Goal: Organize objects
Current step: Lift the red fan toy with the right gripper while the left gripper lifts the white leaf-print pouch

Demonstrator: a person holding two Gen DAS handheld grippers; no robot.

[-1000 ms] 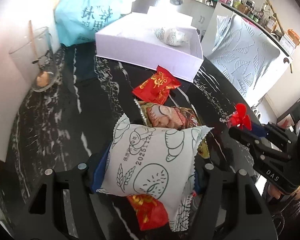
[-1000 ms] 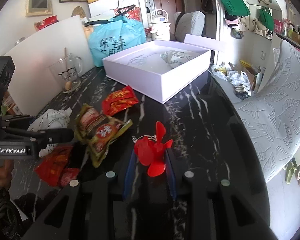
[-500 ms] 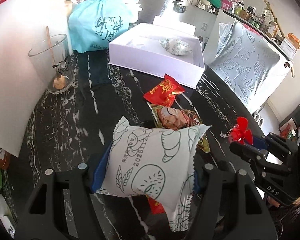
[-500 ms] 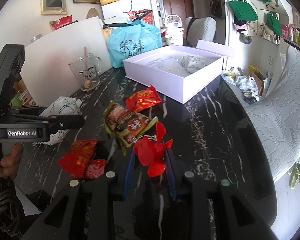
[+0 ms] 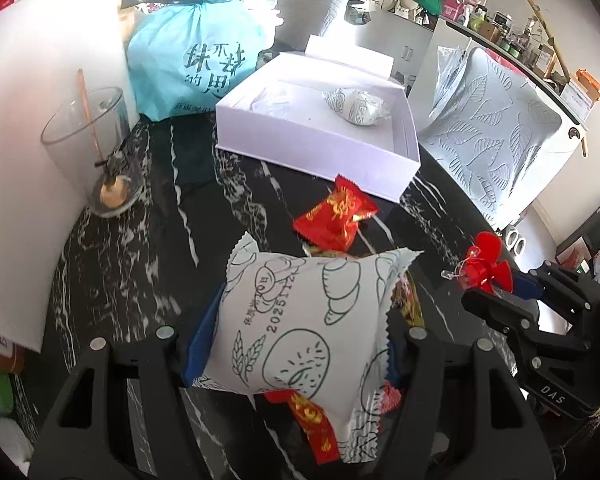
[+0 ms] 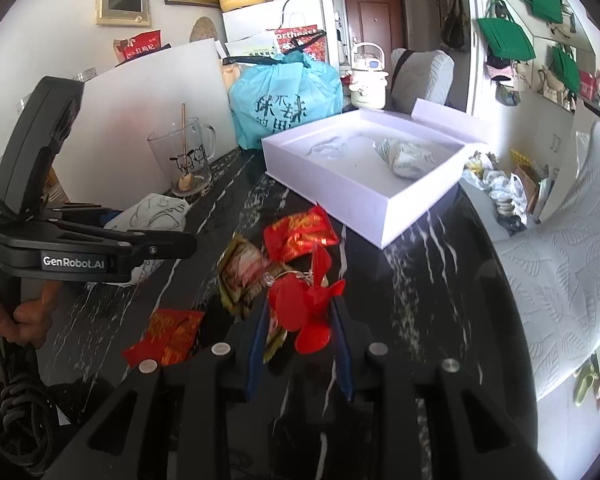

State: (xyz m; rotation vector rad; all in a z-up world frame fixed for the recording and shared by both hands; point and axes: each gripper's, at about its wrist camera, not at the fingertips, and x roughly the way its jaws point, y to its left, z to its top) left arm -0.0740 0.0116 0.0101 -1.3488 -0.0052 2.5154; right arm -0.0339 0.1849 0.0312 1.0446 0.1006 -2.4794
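The desk (image 5: pixel 112 264) is black stone veined with white, glossy enough to catch the window light. Toward its far edge sits a shallow white cardboard box (image 5: pixel 316 148), square-cornered and matte, lid flap standing up behind it; inside lies one crinkly white packet (image 5: pixel 358 106) printed with green line drawings.

The left gripper (image 5: pixel 296 332) holds a packet of the same sort — a puffy white pillow pack (image 5: pixel 304 324) with saw-toothed ends and green outlines of grain and buns. Its blue-padded fingers (image 5: pixel 202 340) stand about half apart and press in on both sides of the pack, which hangs clear above the desk.

The right gripper (image 6: pixel 300 320) has its fingers drawn close together, pinching a small red plastic fan (image 6: pixel 306 304) with thin, flat blades and a little clear bulb on a wire.

On the stone between grippers and box lie shiny foil wrappers: a red candy packet (image 6: pixel 298 232) with gold print just before the box's near corner, a brown-and-green snack bag (image 6: pixel 242 268) beside it, and another crumpled red packet (image 6: pixel 168 334) nearer the front edge. By the left edge stands a clear glass mug (image 6: pixel 184 160) with a wooden stick in it — behind it, a soft blue bag (image 6: pixel 286 96), tied at the top.
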